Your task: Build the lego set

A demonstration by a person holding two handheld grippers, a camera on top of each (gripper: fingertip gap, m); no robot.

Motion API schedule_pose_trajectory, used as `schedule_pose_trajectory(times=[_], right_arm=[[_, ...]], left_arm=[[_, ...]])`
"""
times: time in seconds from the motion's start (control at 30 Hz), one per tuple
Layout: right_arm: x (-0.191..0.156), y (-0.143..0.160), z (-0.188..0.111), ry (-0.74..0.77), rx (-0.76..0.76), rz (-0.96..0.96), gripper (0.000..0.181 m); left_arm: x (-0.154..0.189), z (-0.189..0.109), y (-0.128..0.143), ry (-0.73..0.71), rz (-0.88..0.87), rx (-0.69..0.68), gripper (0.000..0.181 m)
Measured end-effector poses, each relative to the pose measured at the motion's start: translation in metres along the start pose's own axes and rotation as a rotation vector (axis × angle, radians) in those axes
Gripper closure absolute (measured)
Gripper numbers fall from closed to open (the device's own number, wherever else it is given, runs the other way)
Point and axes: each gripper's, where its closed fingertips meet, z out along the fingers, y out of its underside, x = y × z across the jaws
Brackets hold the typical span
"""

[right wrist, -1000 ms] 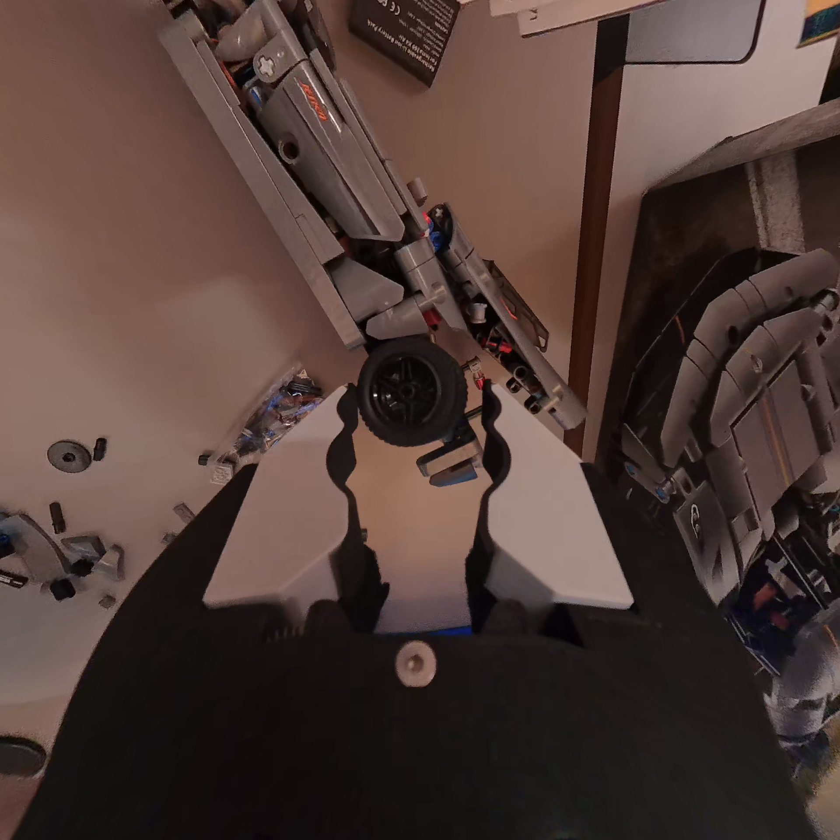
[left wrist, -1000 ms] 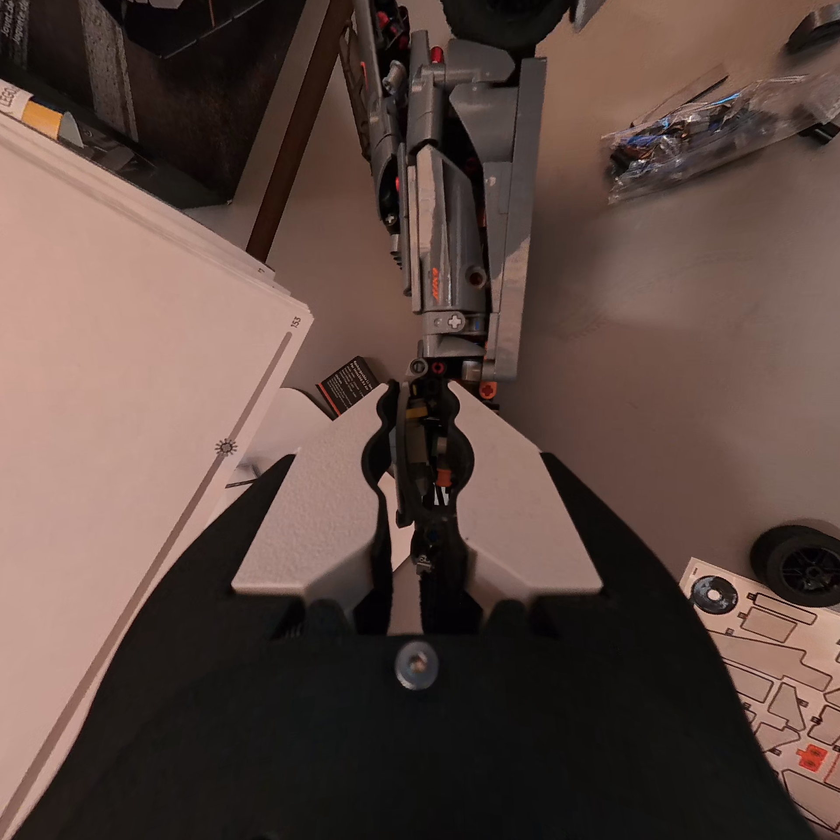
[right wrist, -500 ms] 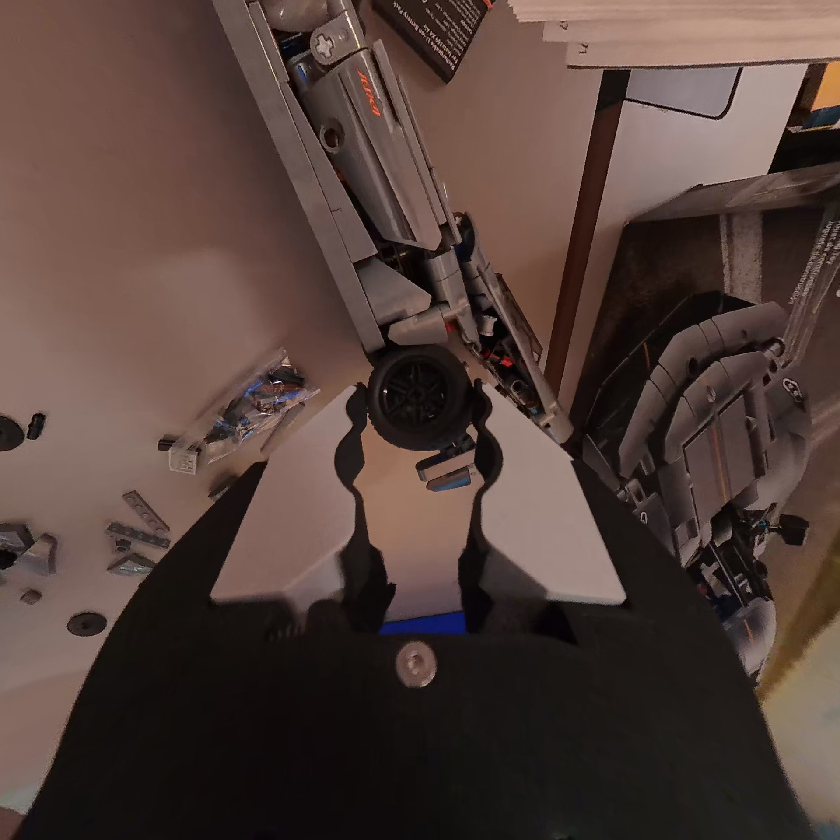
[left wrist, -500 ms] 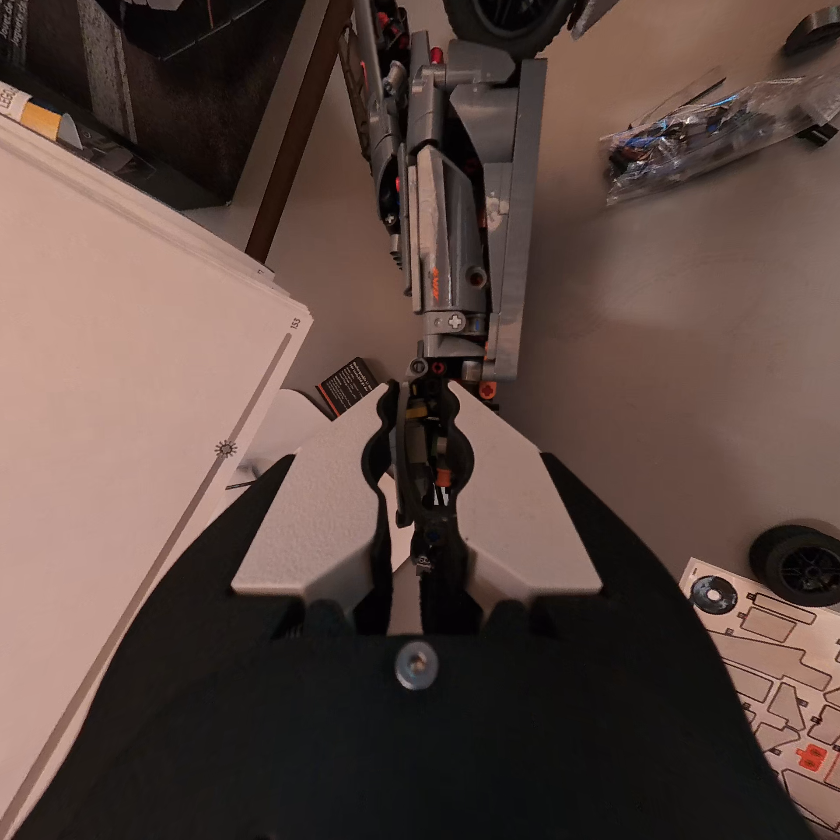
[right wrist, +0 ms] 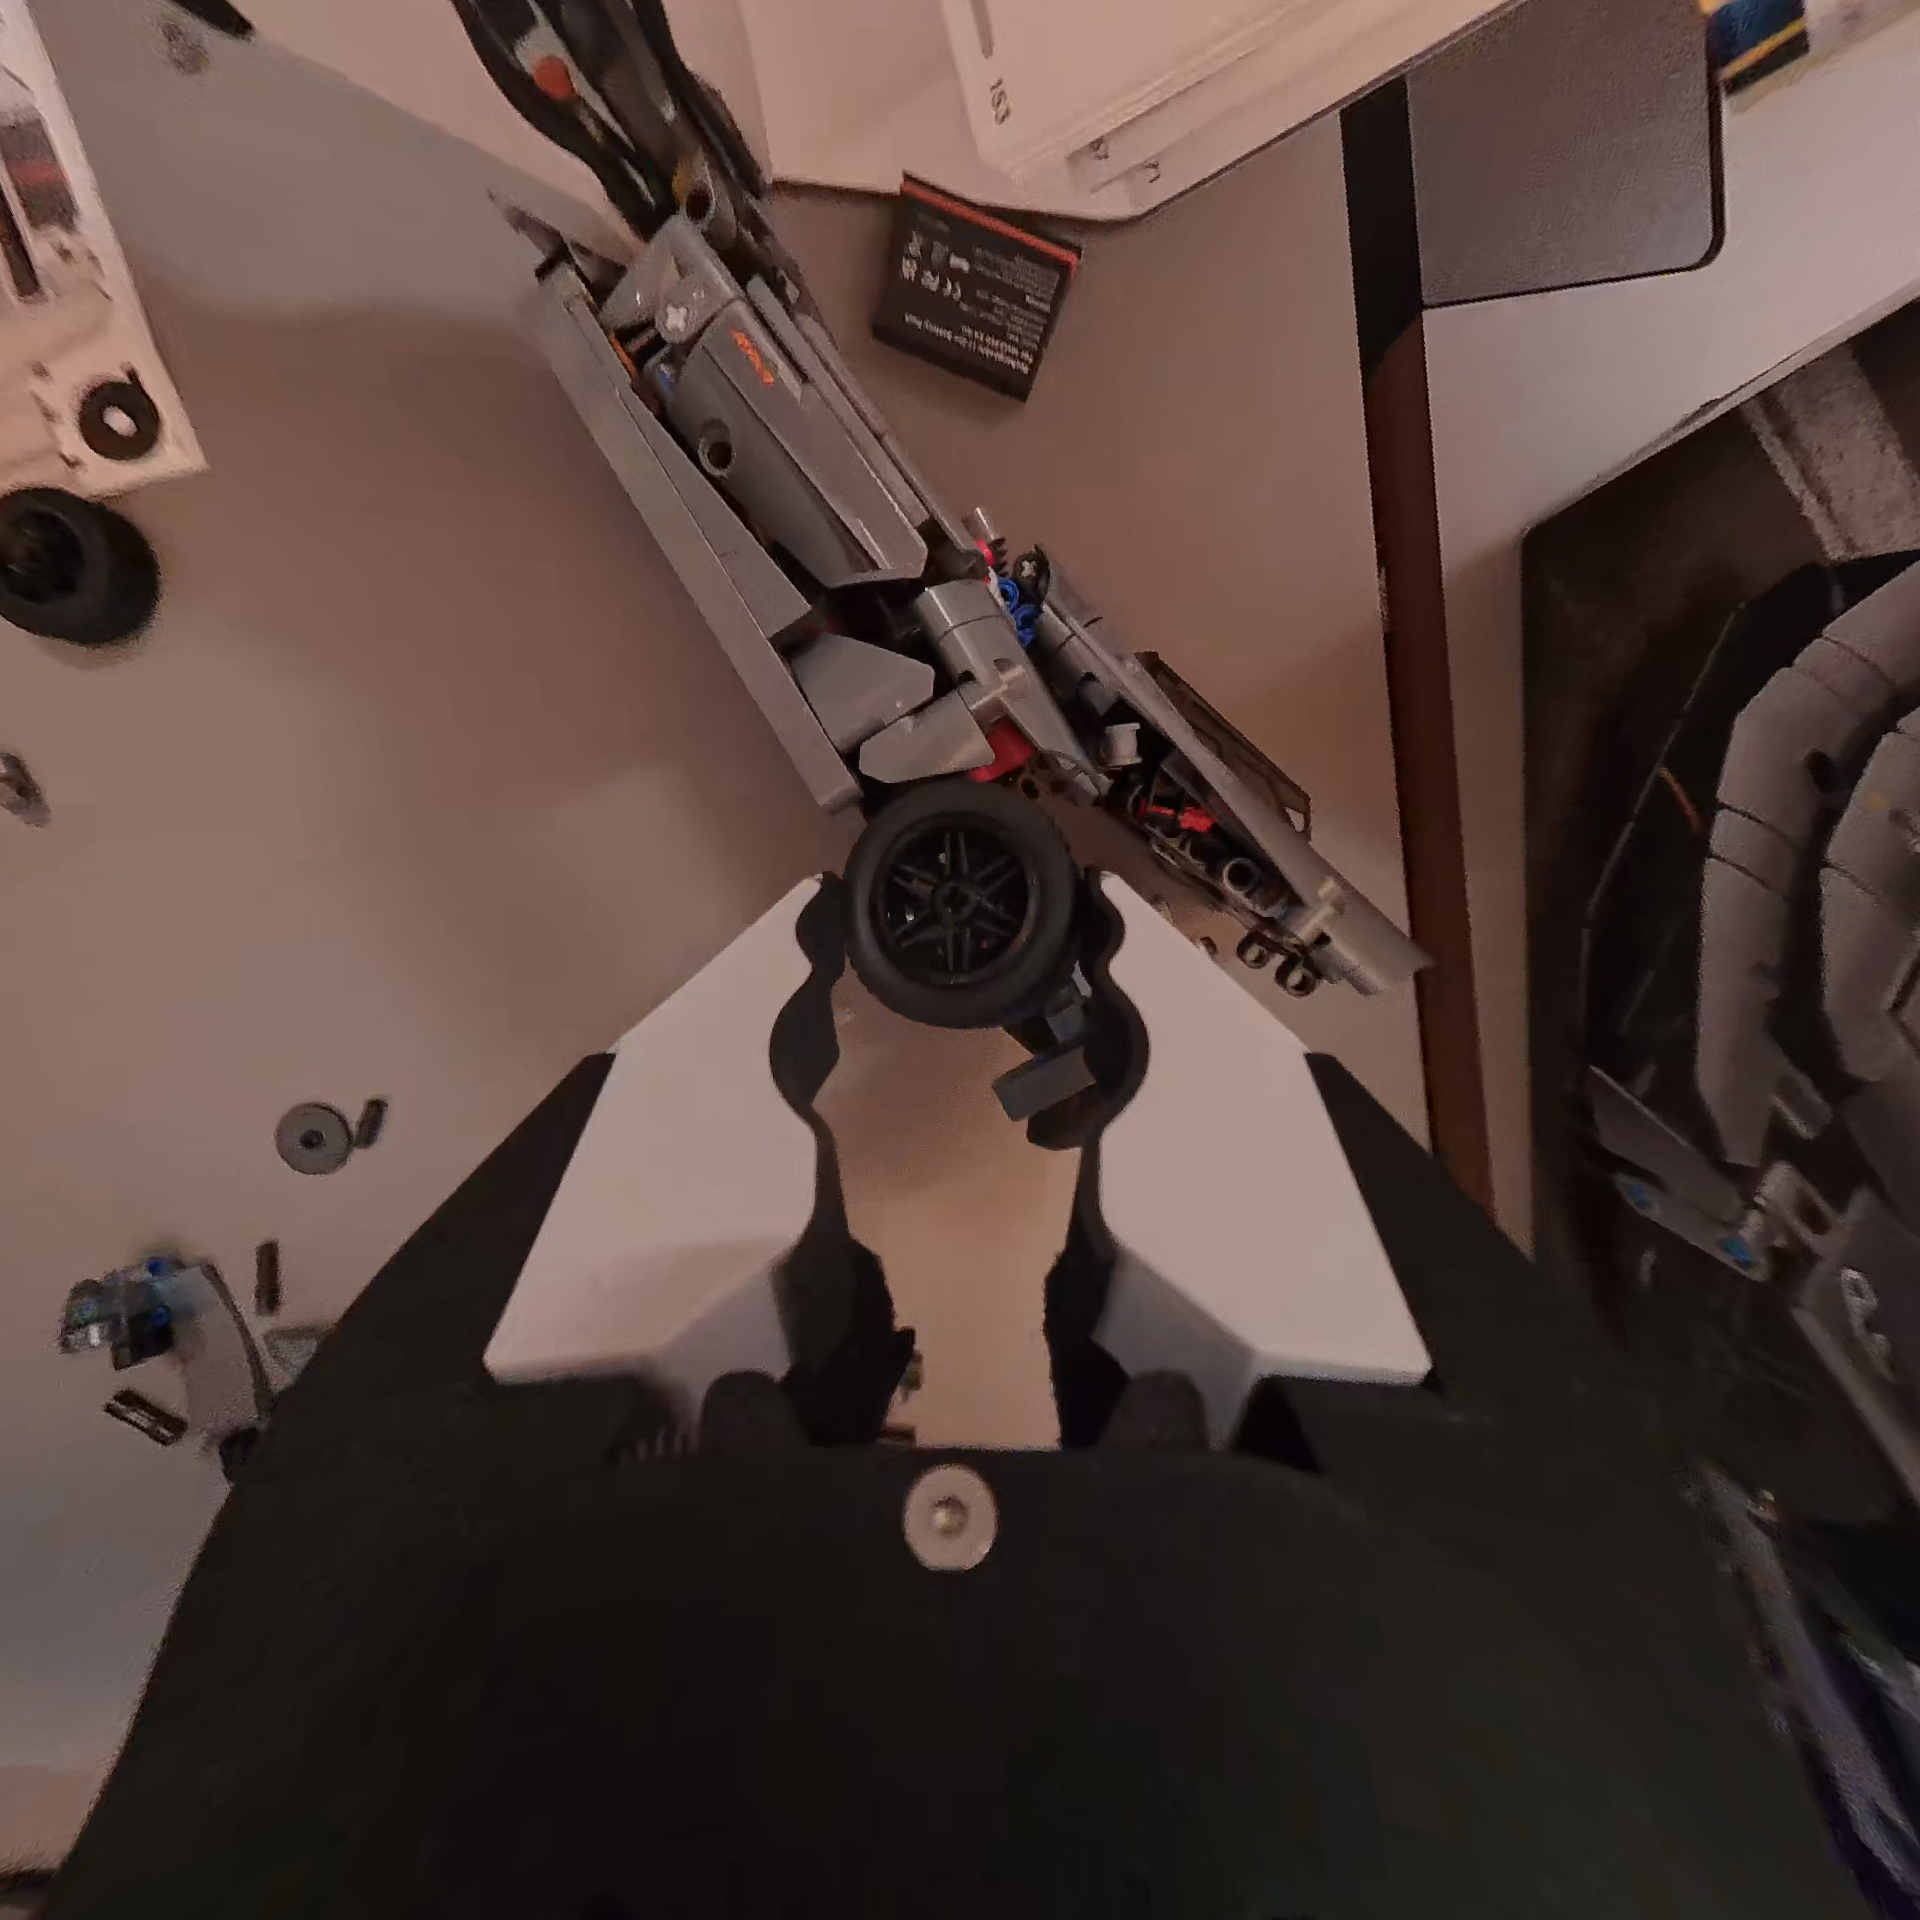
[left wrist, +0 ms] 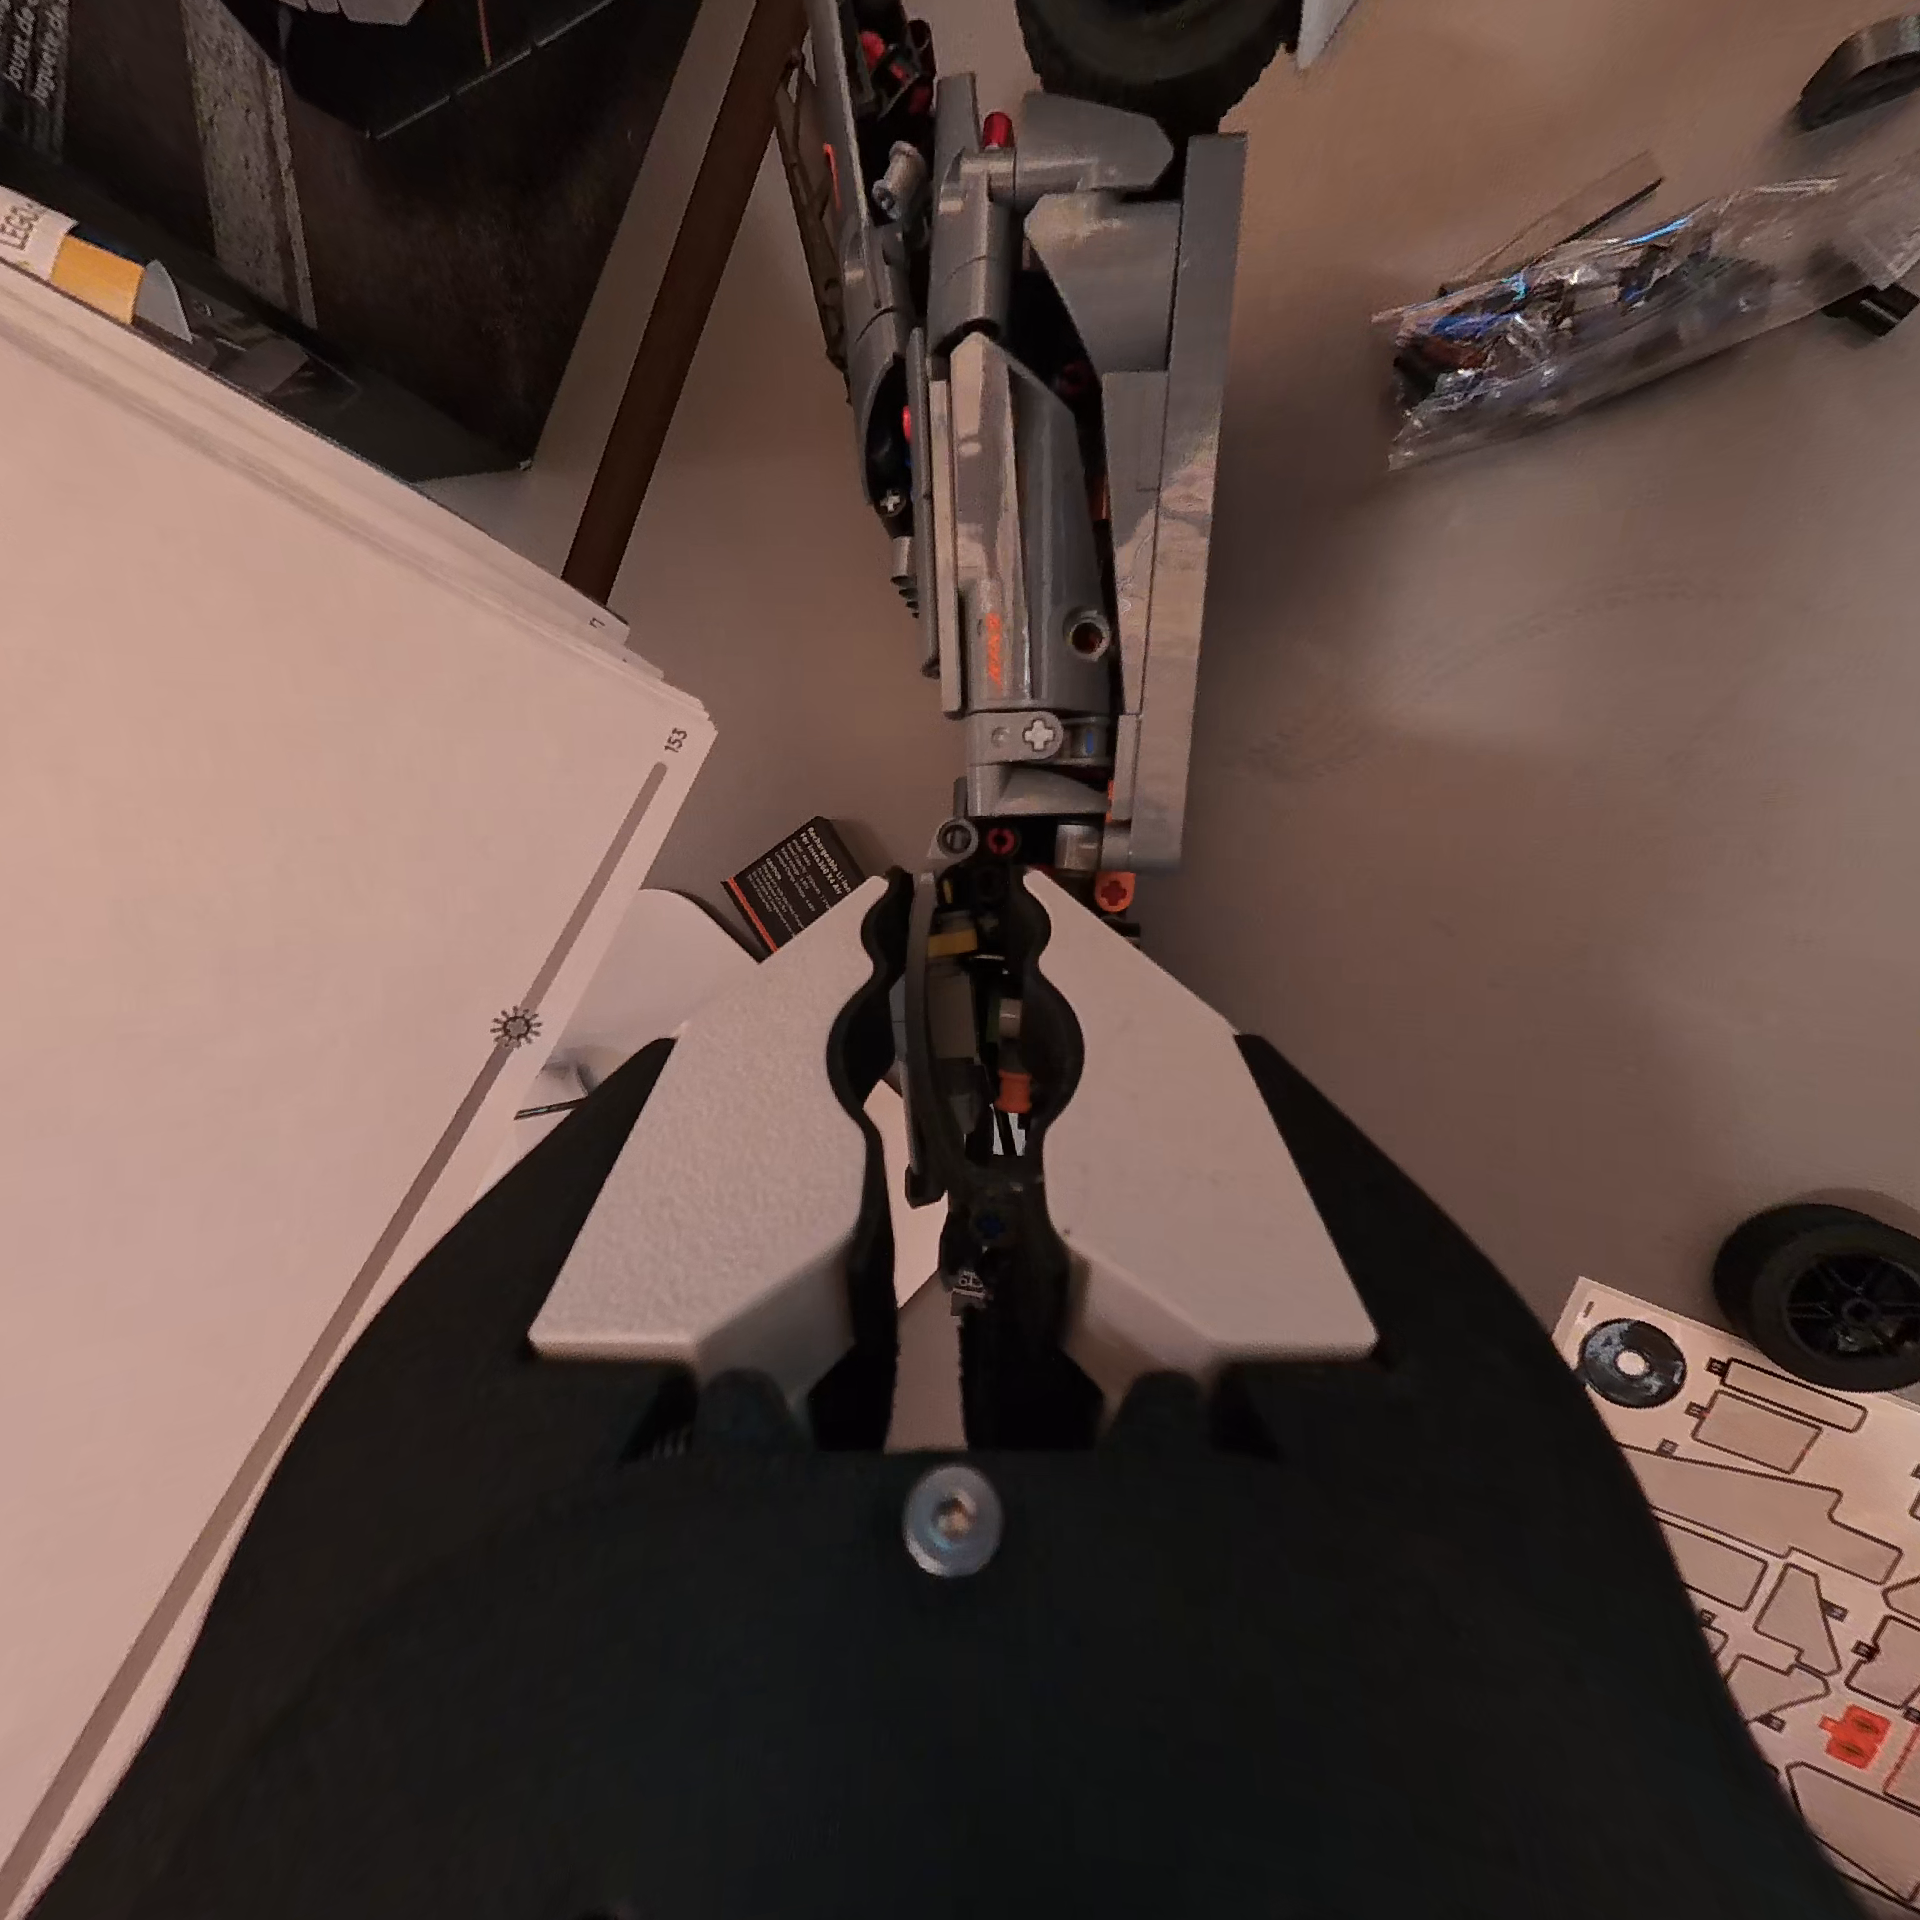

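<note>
The grey lego car model (left wrist: pixel 1039 499) lies on its side on the table and runs away from me in the left wrist view. My left gripper (left wrist: pixel 961 883) is shut on its near end, where black, yellow and orange parts sit between the fingers. In the right wrist view the model (right wrist: pixel 790 540) runs diagonally. My right gripper (right wrist: pixel 958 894) is shut on a black wheel (right wrist: pixel 956 904), held against the model's lower end by a red axle part. That wheel shows at the top edge of the left wrist view (left wrist: pixel 1153 42).
An open instruction booklet (left wrist: pixel 260 831) lies left of the model. A bag of parts (left wrist: pixel 1621 312), a loose wheel (left wrist: pixel 1829 1309) and a sticker sheet (left wrist: pixel 1766 1538) lie to the right. The set's box (right wrist: pixel 1714 831) and a black card (right wrist: pixel 977 286) lie nearby, and small loose parts (right wrist: pixel 312 1138). Tip to tip, the grippers are about 12 cm apart. My left gripper is the nearer one to the black card (right wrist: pixel 977 286): about 11 cm, against 20 cm.
My right gripper has swung around with the wheel, which stays pressed at the model's end. My left gripper and the model have hardly moved.
</note>
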Motion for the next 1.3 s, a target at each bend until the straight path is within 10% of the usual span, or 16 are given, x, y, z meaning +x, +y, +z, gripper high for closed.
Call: schedule_pose_trajectory(times=[0.47, 1.3], right_arm=[[-0.0032, 0.0006, -0.0017, -0.126, 0.264, 0.114, 0.138], [0.0031, 0.0051, 0.0072, 0.081, 0.198, 0.266, 0.141]], left_arm=[[0.0010, -0.0001, -0.0008, 0.009, -0.002, 0.007, 0.166], [0.0009, -0.0002, -0.0008, -0.010, 0.001, -0.003, 0.166]])
